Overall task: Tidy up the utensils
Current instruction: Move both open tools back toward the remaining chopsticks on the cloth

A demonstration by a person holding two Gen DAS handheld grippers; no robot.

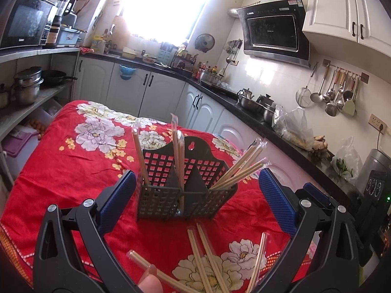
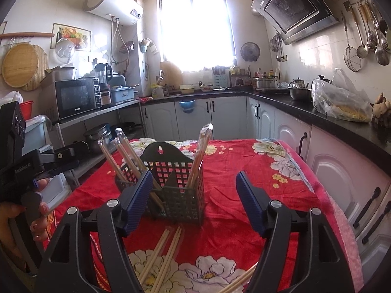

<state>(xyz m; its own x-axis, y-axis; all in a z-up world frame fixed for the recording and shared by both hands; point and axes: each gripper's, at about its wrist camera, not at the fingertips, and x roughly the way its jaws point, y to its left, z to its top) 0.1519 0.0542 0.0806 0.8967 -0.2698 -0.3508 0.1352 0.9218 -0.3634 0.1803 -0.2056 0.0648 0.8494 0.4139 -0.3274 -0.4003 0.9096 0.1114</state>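
Red floral cloth (image 1: 61,166) covers the table on which a dark perforated caddy (image 1: 185,195) stands upright, its arched back panel with a keyhole slot facing away from both cameras. Wrapped chopsticks (image 1: 140,156) stand in its compartments: in the left wrist view, one pair leans in the left compartment, a taller bundle rises near the middle divider, and several pairs fan out to the right from the right compartment. Loose chopsticks (image 1: 207,258) lie crossed on the cloth just in front of the caddy, over a white flower print; the right wrist view shows the same loose sticks (image 2: 161,256) between the camera and the caddy (image 2: 176,195). Left gripper (image 1: 195,195): blue ribbed pads spread wide to either side of the caddy, touching nothing; a fingertip (image 1: 149,283) shows at the lower edge of that view. Right gripper (image 2: 193,197): pads likewise parted, with nothing between them; its left pad overlaps the caddy in the picture, and contact cannot be told. At the left edge of the right wrist view a hand (image 2: 36,210) grasps the handle of the other gripper. Kitchen counter (image 2: 317,112), cabinets and a bright window (image 2: 195,29) fill the background, with a range hood (image 1: 273,31) on the wall.
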